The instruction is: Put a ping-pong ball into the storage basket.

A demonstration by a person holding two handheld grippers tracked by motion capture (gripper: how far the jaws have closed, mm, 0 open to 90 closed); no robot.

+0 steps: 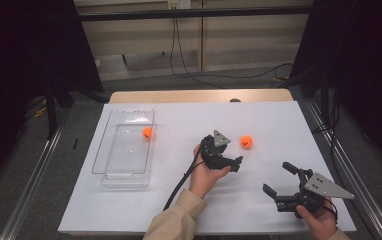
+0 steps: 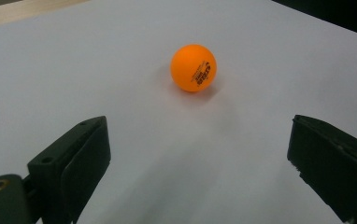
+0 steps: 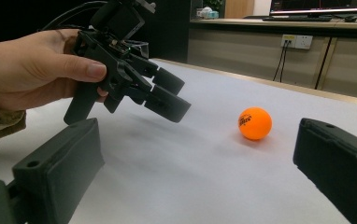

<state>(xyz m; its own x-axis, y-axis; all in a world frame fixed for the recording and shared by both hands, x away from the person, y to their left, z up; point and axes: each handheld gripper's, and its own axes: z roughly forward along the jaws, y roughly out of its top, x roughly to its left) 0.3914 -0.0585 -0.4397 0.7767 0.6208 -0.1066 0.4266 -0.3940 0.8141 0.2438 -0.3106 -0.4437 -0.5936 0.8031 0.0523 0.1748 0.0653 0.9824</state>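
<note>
An orange ball (image 1: 247, 141) lies on the white table sheet (image 1: 144, 205), right of centre. My left gripper (image 1: 233, 152) is held just left of it, open, jaws aimed at the ball with nothing between them. In the left gripper view the ball (image 2: 193, 67) sits a short way ahead of the wide-open left gripper (image 2: 197, 128). My right gripper (image 1: 280, 179) rests open near the front right. From the right gripper (image 3: 199, 128) I see the ball (image 3: 255, 123) and the left gripper (image 3: 180, 97) in a hand. A second orange ball (image 1: 148, 132) lies inside a clear tray (image 1: 124, 175).
The clear tray stands on the left part of the sheet. A wooden table edge (image 1: 199, 96) shows at the back. Metal rails (image 1: 34, 175) run along both sides, and cables (image 1: 179, 60) lie on the floor behind.
</note>
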